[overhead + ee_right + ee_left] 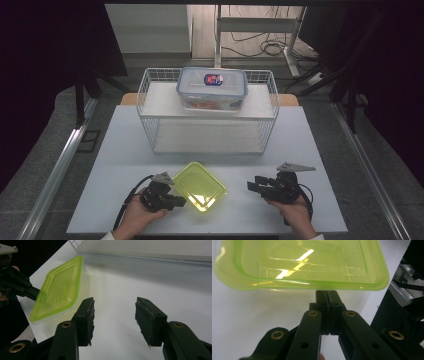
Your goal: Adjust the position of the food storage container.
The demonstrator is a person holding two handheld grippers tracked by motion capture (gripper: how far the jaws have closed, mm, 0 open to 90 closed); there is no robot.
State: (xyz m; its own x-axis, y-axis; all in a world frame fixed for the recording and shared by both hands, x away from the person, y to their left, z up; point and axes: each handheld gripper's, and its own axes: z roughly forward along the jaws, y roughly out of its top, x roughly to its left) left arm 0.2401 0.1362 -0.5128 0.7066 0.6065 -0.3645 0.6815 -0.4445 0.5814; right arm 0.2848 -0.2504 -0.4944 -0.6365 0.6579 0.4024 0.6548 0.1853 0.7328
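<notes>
a white table (310, 165) stands in a dim room, with grey floor on both sides and loose cables on the floor beyond it. at its far half sits a white wire rack (150, 100) with a shelf, and on that shelf rests a clear lidded box (212, 89) with a blue-and-red label on top.

a yellow-green lid (199, 186) lies near the front edge of the table, between the two hands. it is a rounded rectangle turned diagonally in the high view, its long axis running from near right to far left, one corner pointing at the rack.

the left gripper (176, 202) comes in low from the near left, held in a hand (137, 216) that rests at the table edge. its jaws are pressed together on the lid's near rim, the edge pinched between them in the left gripper view.

the right gripper (251, 186) lies level, pointing left toward the lid but well apart from it. its jaws stand spread with bare table between them.
</notes>
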